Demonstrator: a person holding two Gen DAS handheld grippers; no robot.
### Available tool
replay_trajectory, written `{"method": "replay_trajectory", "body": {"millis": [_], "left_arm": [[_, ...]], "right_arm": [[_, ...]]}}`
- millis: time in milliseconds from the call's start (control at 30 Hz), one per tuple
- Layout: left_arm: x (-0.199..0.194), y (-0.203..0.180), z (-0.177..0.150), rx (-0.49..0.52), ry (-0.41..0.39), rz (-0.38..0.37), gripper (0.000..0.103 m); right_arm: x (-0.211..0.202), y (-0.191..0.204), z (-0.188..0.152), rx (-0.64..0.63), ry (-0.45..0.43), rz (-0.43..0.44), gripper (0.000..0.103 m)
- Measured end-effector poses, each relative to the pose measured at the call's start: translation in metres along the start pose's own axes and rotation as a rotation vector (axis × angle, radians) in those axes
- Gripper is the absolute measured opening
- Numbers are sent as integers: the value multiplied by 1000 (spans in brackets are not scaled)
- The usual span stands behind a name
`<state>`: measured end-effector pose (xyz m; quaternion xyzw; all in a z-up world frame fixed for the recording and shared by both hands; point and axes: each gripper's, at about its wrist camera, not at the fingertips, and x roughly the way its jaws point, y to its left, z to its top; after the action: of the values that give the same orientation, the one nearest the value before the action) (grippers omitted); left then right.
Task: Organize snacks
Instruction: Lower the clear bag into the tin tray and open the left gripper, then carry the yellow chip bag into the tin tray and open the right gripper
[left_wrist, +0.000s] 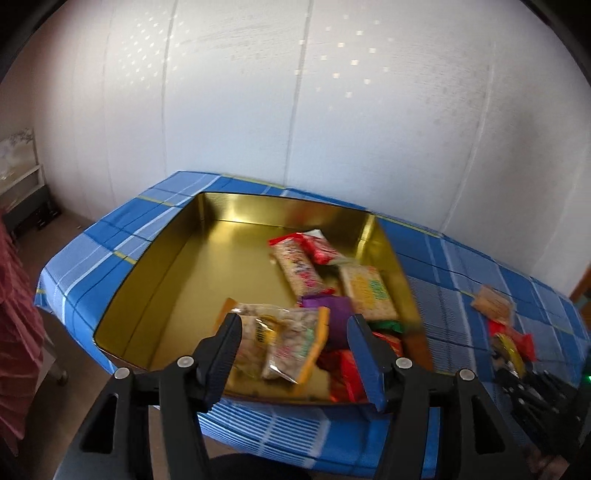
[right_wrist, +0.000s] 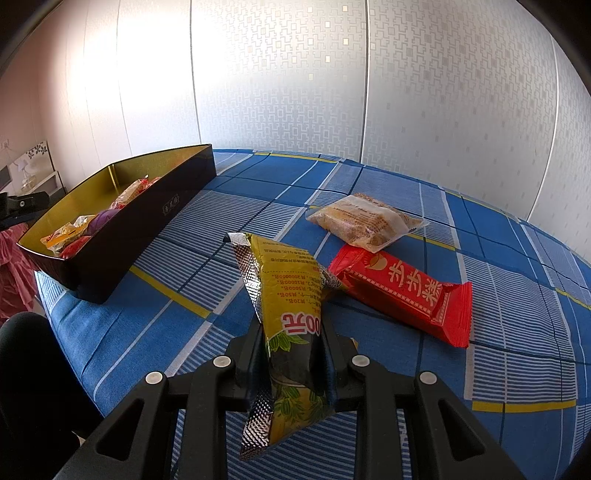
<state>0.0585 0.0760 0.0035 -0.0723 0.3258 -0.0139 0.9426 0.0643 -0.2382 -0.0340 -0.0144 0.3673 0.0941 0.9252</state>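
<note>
1. The right tool (right_wrist: 291, 354) is nearest its camera, its fingers pressed together on a yellow-green snack packet (right_wrist: 284, 306) that stands up between them, its crimped silver end tilted away toward the wall.
2. Just beyond that packet, a red wrapped bar (right_wrist: 402, 293) lies flat on the blue checked tabletop (right_wrist: 498, 362), and a clear pack of brown biscuits (right_wrist: 365, 221) lies just behind the bar.
3. The left tool (left_wrist: 295, 328) hangs over the near edge of the gold-lined tin box (left_wrist: 177, 273); its fingers stand apart and nothing is pinched between them.
4. Below that gap, a clear bag of pale snacks with orange ends (left_wrist: 280, 339) rests on the box floor.
5. More snacks crowd the box's right side: a purple packet (left_wrist: 328, 310), two pale speckled bars (left_wrist: 299, 269) and red wrappers (left_wrist: 347, 373).
6. The box's left half is bare gold.
</note>
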Motion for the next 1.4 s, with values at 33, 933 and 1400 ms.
{"method": "replay_trajectory", "body": {"millis": [33,933,1400], "left_arm": [[-2,-3,-1,7,1,-11,60],[-27,-91,-63,285,53,-287,60],[20,-71,-89,133,170,-270,53]], "right_arm": [[0,0,0,0,0,0,27],[0,0,0,0,0,-1,27],[4,1,7,4,50,-4,27]]}}
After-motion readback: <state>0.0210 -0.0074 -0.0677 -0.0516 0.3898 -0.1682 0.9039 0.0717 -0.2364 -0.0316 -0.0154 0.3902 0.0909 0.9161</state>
